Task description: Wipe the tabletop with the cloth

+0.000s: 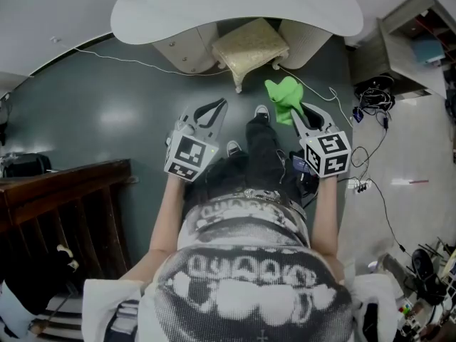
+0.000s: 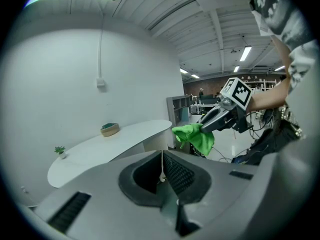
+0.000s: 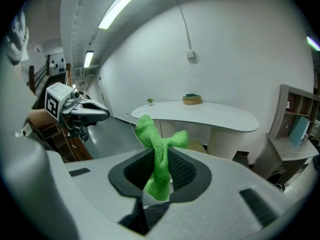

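Right claw (image 3: 161, 156) clamps green cloth (image 3: 152, 131); left claw (image 2: 161, 159) closed; tabletop (image 1: 235, 6) edge cropped

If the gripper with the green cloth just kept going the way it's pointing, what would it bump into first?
Probably the white table, near its front edge, straight ahead of the right gripper and its green cloth. Nothing shows in between, though depth is hard to judge.

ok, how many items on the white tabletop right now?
2. A small potted plant near the left end of the tabletop in the right gripper view; a shallow bowl holding something green, further right. None seems hidden.
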Demonstrator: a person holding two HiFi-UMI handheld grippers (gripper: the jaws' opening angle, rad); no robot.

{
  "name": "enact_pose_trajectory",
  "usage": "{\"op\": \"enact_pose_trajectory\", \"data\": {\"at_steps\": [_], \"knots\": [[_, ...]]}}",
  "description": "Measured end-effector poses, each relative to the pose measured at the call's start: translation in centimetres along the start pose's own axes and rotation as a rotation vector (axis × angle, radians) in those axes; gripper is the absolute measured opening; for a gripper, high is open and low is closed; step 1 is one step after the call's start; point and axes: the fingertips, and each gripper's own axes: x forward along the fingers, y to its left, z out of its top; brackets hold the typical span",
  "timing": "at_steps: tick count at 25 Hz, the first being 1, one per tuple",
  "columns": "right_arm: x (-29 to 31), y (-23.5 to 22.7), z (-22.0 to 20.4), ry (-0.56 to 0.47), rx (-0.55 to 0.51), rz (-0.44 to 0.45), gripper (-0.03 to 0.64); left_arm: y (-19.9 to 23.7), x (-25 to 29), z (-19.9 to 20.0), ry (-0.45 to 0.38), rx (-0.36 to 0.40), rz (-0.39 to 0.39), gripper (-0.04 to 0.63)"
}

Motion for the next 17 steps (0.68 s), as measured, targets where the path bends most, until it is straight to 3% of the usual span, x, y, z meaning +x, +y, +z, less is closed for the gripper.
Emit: {"op": "enact_pose_trajectory", "data": {"at_steps": [17], "knots": [[0.8, -0.2, 0.4, 0.010, -0.048, 0.002, 0.080, 1.1, -1.2, -1.3, -0.011, -0.036, 0.062, 0.008]]}}
